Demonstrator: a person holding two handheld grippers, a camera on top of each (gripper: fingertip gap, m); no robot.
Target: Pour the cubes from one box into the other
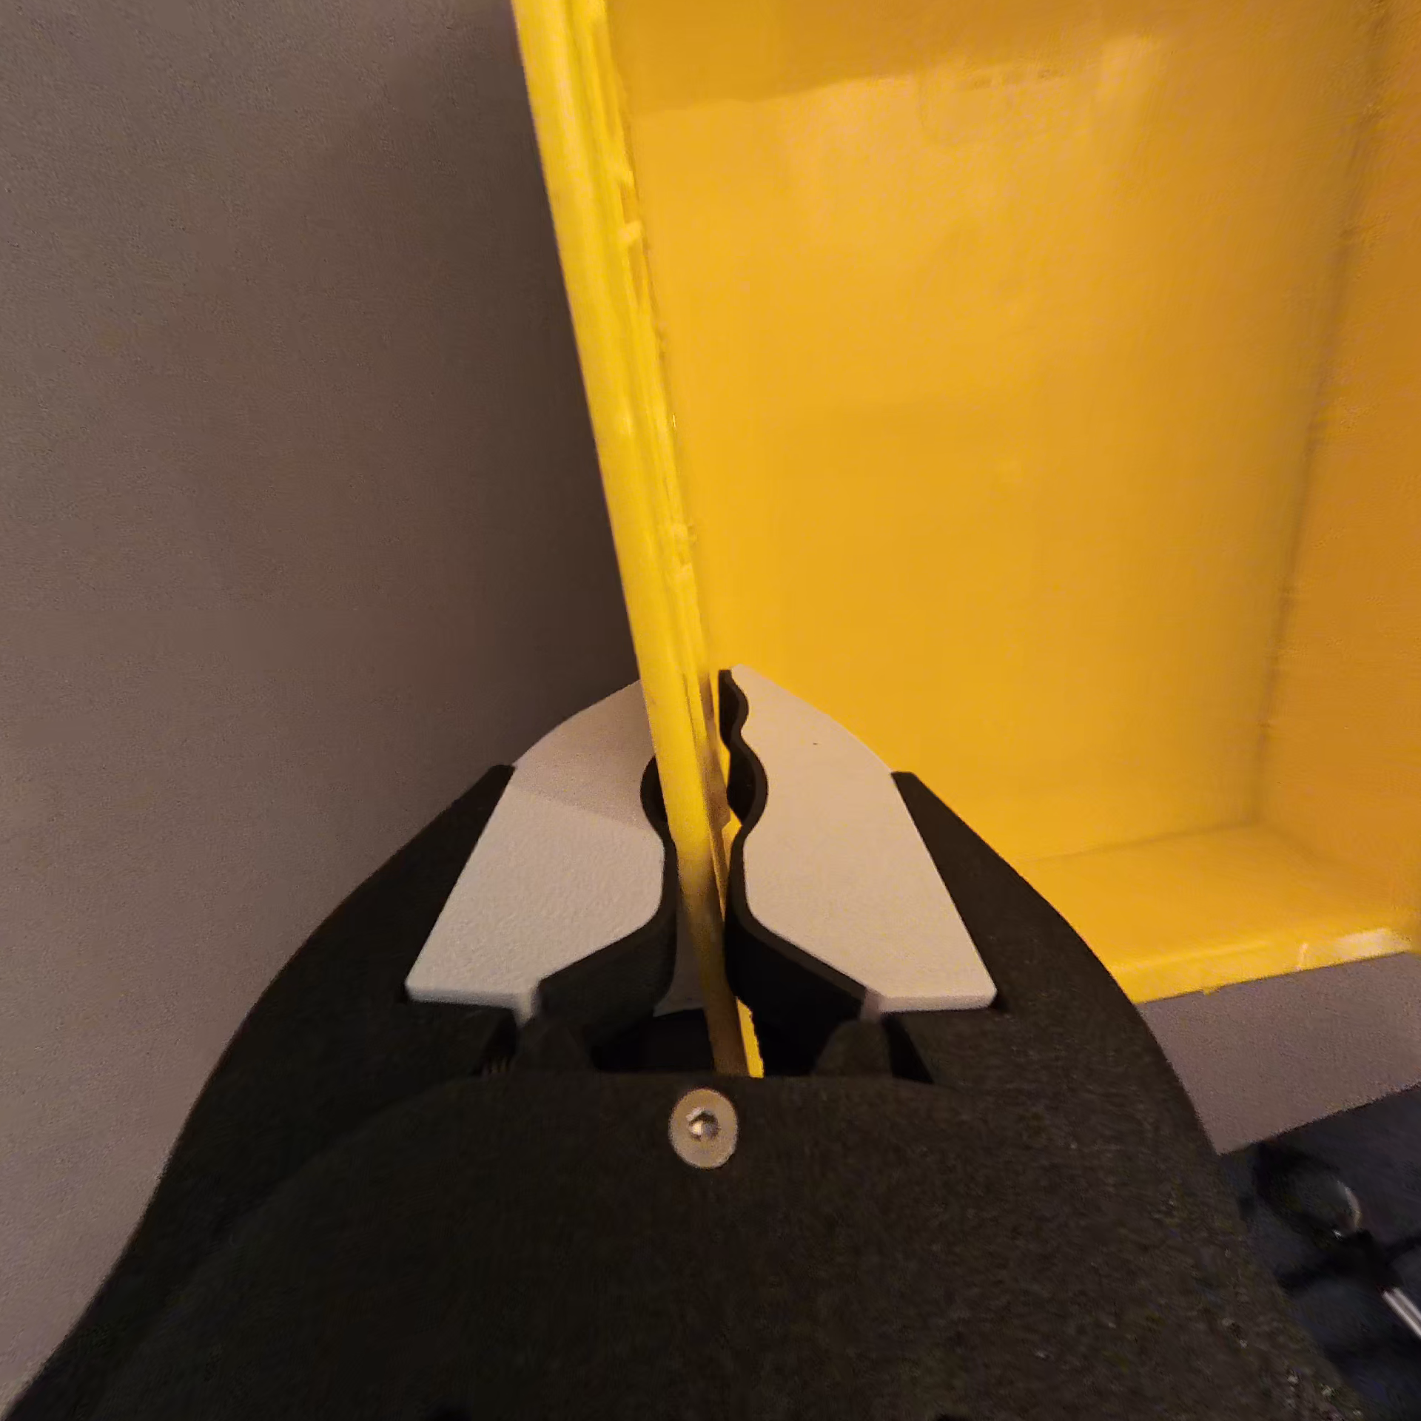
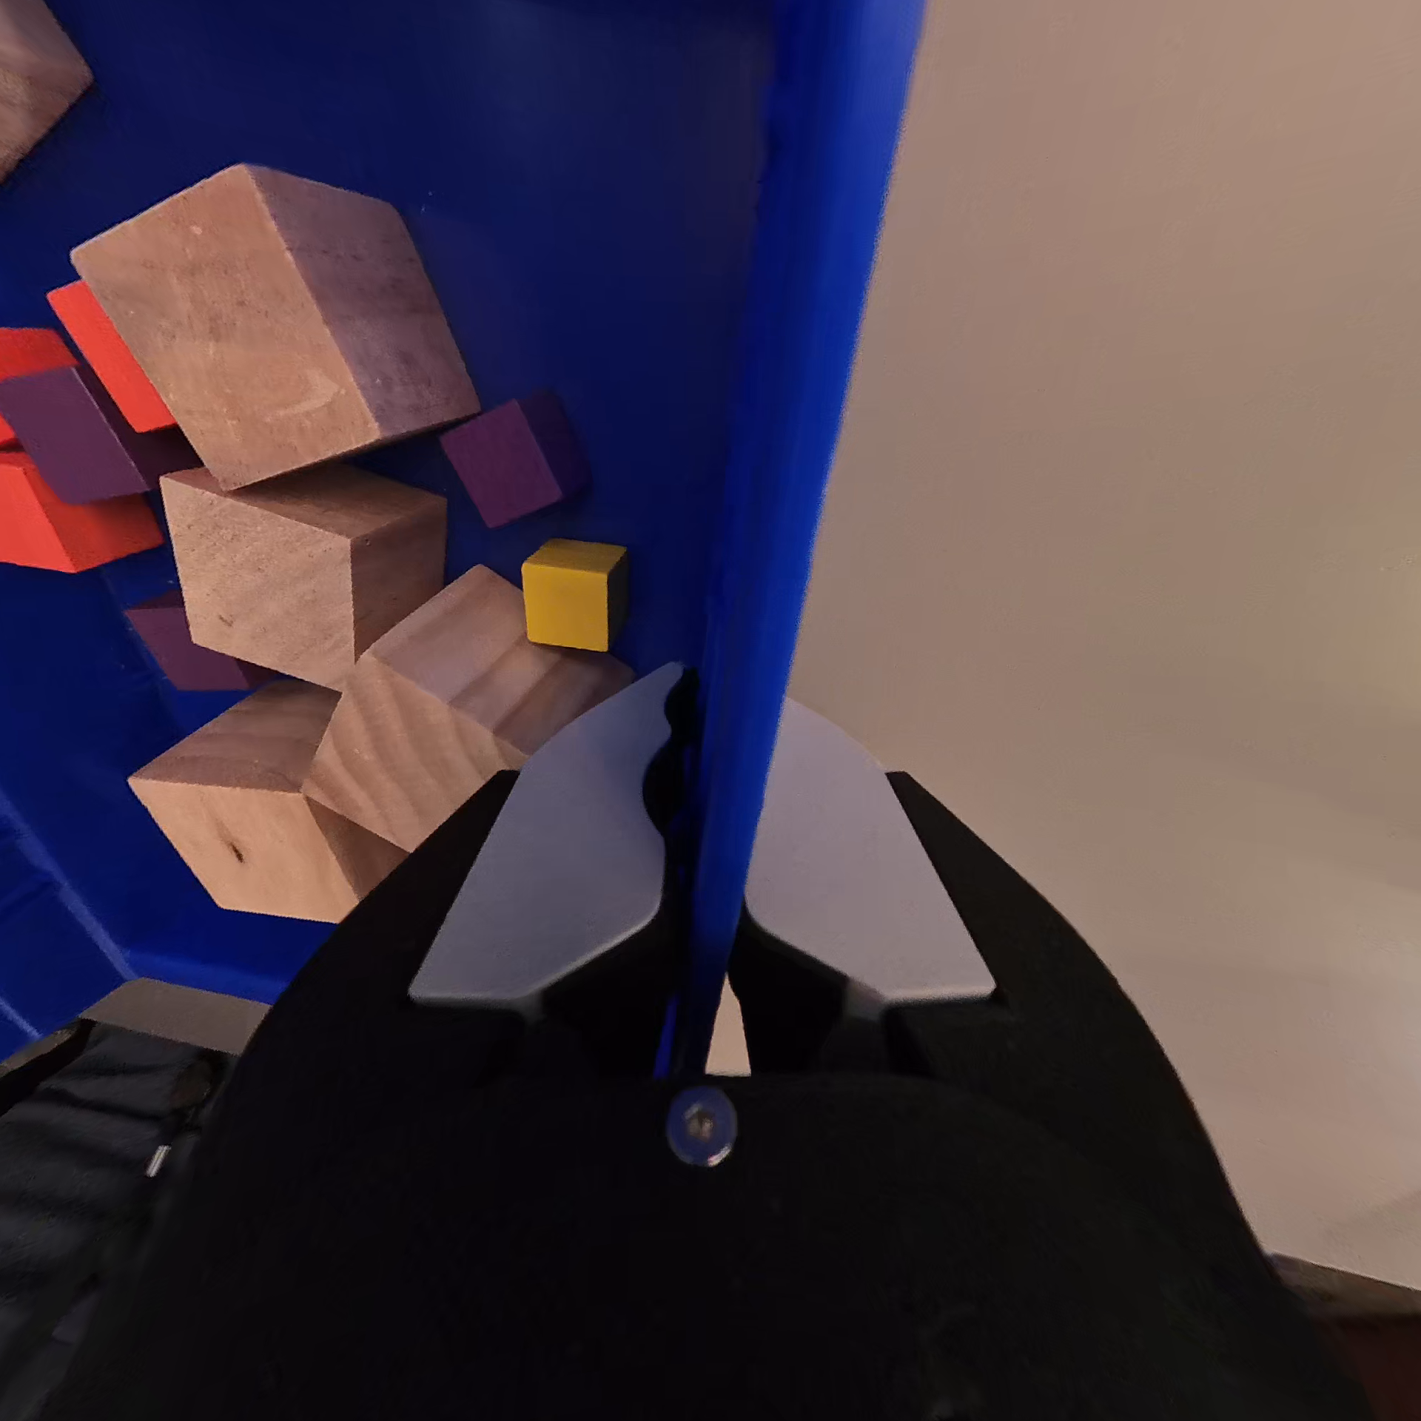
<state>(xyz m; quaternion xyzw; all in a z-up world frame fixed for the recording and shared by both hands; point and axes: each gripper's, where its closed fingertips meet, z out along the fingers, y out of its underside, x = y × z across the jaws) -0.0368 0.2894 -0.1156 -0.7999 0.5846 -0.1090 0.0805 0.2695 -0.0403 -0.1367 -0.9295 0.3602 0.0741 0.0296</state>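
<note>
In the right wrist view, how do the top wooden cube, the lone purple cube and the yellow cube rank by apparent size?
Largest to smallest, as they look:
1. The wooden cube, clearly the biggest.
2. The purple cube.
3. The yellow cube, slightly smaller than the purple, though the gap is narrow and the angle may exaggerate it.
All lie in the blue box.

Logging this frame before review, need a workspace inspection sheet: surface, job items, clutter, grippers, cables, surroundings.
Surface: grey table, bare where visible; looks beige in the right wrist view.
Job's things: yellow box, interior empty in the part shown. Blue box holds the cubes: several large wooden cubes, red blocks, purple cubes, one small yellow cube.
Clutter: nothing seen.
Grippers: left gripper shut on the yellow box's side wall; right gripper shut on the blue box's side wall.
Cables: nothing seen clearly.
Surroundings: dark, blurred shapes below the table edge in both views, cannot identify.
</note>
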